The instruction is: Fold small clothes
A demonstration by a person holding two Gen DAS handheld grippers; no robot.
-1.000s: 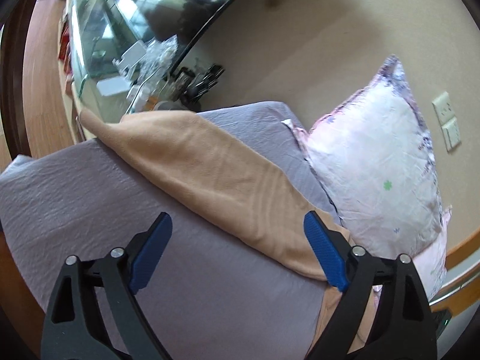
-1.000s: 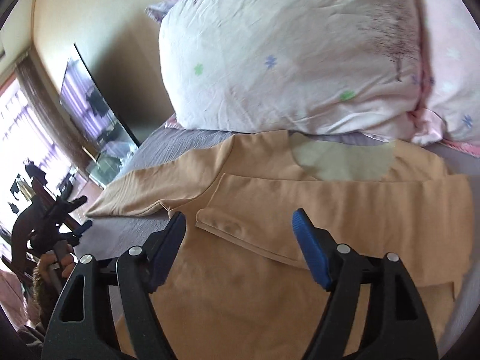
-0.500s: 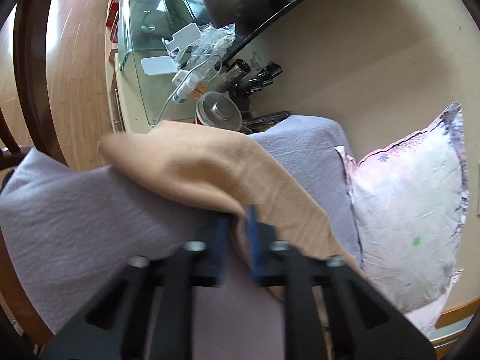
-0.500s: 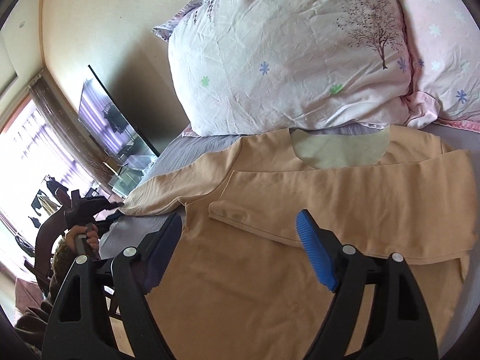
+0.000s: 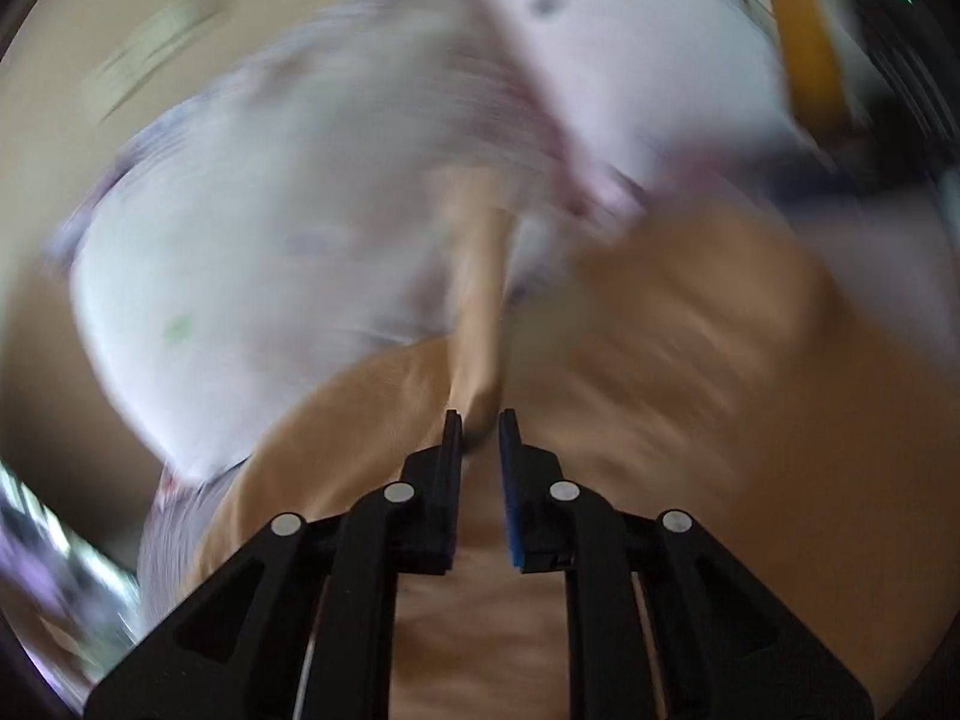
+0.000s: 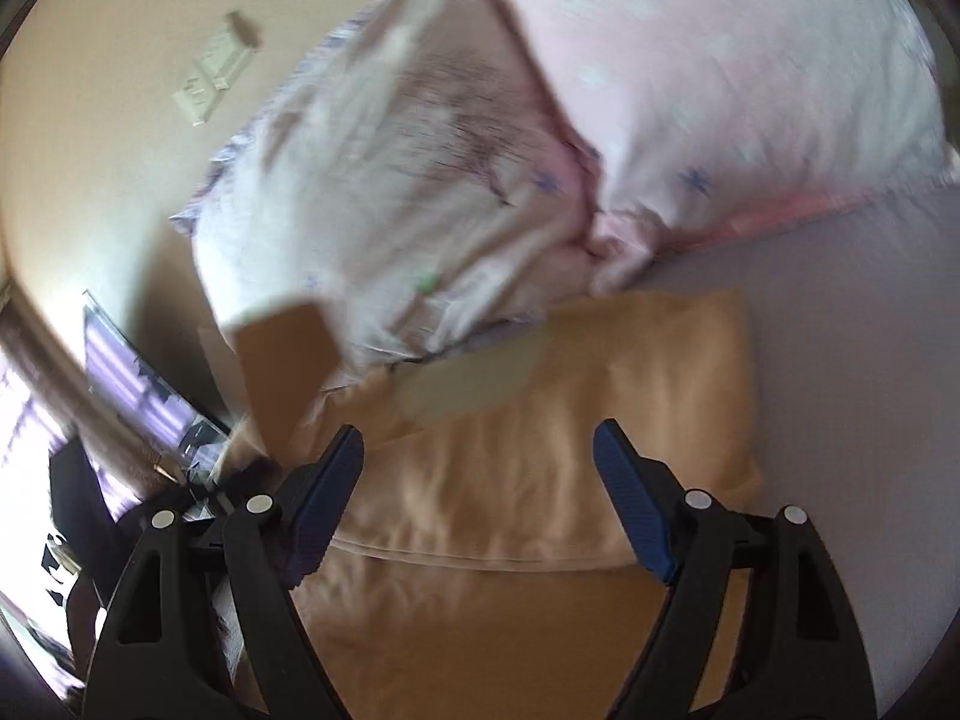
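Observation:
A tan long-sleeved shirt lies flat on the grey bedsheet, with one sleeve folded across its chest. My left gripper is shut on the other sleeve and holds it lifted above the shirt body; the view is blurred by motion. That lifted sleeve also shows at the left in the right wrist view. My right gripper is open and empty, hovering over the shirt's chest.
Two pillows lean on the wall behind the shirt: a white flowered one and a pink one. Wall sockets sit above them. A television stands at the far left.
My left gripper has shut on the sleeve, lifted it off the bed and swung it over the shirt toward the pillows. My right gripper has shifted right and stayed open.

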